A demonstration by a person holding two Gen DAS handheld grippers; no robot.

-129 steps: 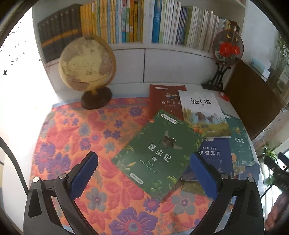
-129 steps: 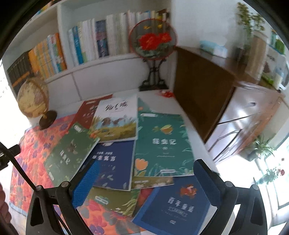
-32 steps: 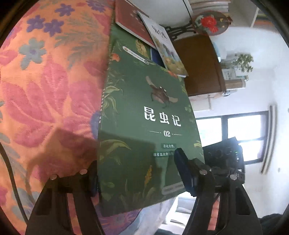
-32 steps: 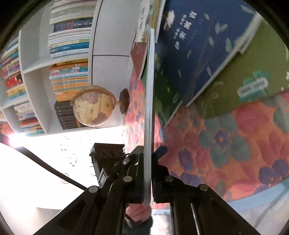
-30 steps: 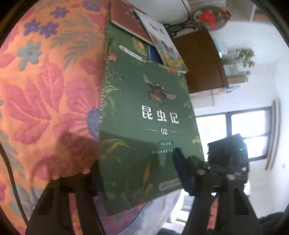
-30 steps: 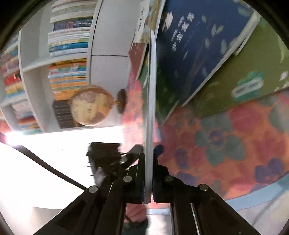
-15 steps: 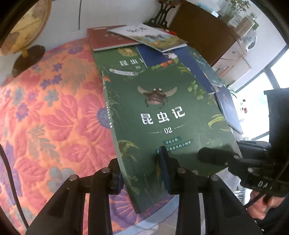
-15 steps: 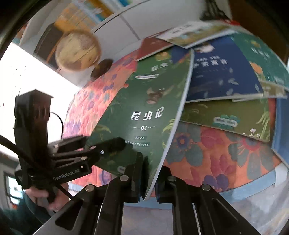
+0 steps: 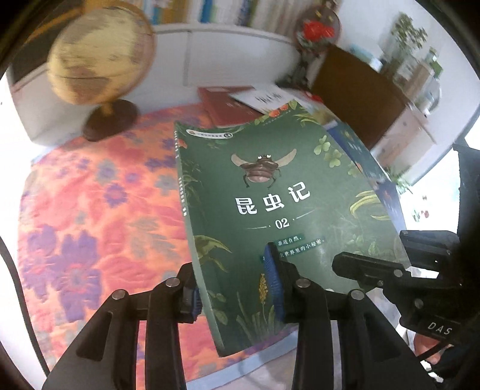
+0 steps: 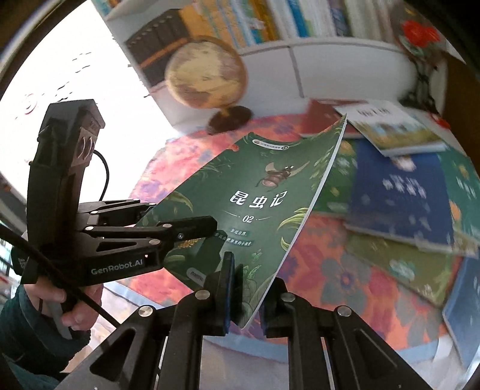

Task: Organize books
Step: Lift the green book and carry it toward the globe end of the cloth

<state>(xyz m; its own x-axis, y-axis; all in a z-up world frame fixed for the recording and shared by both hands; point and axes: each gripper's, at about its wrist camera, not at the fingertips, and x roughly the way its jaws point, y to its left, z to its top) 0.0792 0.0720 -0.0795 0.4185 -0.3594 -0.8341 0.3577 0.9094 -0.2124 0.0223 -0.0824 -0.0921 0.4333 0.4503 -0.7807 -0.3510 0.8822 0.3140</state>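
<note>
Bookshelves [image 10: 270, 21] line the back wall behind a table [image 9: 90, 210] under a floral cloth, with a globe [image 9: 102, 54] at its back left corner. Loose books [image 10: 399, 192] sprawl overlapping across the right half, unsorted, so most of the organizing looks left to do. One green insect book [image 9: 270, 195] is lifted above the front edge, left claw [image 9: 234, 288] and right claw [image 10: 246, 297] each clenched on its near edge. Bare cloth on the left half offers room for stacking.
</note>
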